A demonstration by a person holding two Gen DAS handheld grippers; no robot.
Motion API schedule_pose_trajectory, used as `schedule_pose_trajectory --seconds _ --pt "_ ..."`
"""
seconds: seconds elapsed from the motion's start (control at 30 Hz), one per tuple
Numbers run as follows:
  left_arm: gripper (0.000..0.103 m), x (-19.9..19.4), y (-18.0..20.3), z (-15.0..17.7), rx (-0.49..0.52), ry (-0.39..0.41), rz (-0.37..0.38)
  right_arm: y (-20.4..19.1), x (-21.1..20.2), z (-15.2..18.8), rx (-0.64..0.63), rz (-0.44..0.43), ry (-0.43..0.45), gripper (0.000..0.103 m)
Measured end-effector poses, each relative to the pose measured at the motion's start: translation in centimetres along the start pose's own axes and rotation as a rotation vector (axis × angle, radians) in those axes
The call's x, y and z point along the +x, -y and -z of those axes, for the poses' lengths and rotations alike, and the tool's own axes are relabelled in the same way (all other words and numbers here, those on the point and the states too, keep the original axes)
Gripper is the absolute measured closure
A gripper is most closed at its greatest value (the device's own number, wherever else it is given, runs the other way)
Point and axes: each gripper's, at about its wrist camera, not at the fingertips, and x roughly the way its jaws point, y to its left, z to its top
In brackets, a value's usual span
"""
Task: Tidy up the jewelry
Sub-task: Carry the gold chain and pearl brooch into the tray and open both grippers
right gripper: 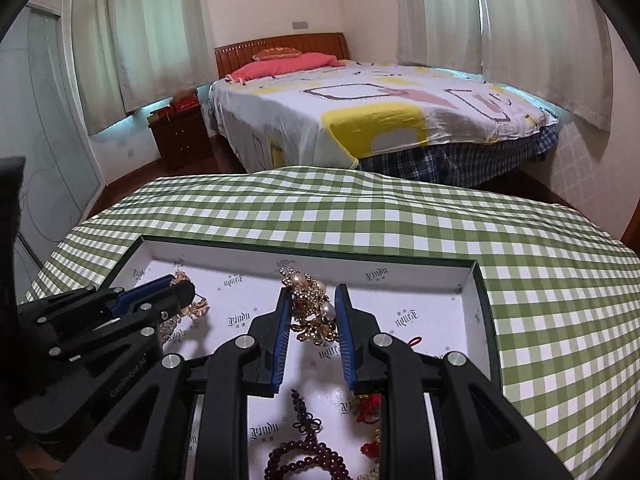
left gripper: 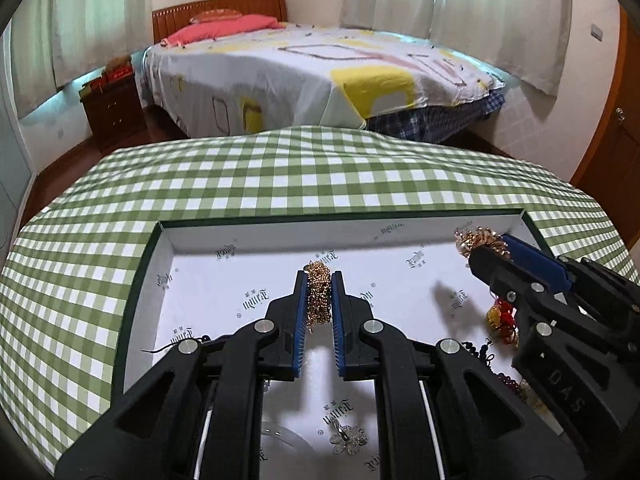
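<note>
Over the white-lined box point(left gripper: 168, 240), our left gripper point(left gripper: 319, 300) clamps a gold chain point(left gripper: 318, 296). Our right gripper point(right gripper: 310, 316) pinches a pearl-and-gold brooch point(right gripper: 310, 304). Only the left wrist view shows the silver flower brooch point(left gripper: 348, 438); only the right shows dark red beads point(right gripper: 304, 460).

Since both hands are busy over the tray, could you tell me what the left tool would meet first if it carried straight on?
Probably the white floor of the tray, just beyond the gold chain gripped by the left tool, then the far wall. Depth is uncertain.
</note>
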Motion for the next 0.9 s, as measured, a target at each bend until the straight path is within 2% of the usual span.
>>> schedule_pose_trajectory --seconds 0.4,0.63,0.7,0.77,0.9 --pt "0.091 1.7 0.1 -0.3 -0.008 -0.093 0.002 -0.4 1.2 0.1 -0.011 0.004 -0.107 0.080" --pt "0.089 2.1 0.2 -0.3 -0.012 -0.101 -0.001 -0.3 1.5 0.2 -0.009 -0.003 -0.127 0.079" --pt "0.086 2.1 0.2 -0.3 -0.016 -0.103 -0.002 -0.3 1.5 0.2 -0.010 -0.004 -0.133 0.075" --pt "0.069 2.0 0.1 -0.3 -0.024 -0.097 -0.008 -0.4 1.5 0.1 -0.010 -0.002 -0.127 0.065" --pt "0.062 1.7 -0.2 -0.3 -0.029 -0.095 -0.011 -0.3 1.3 0.0 -0.008 0.004 -0.116 0.063"
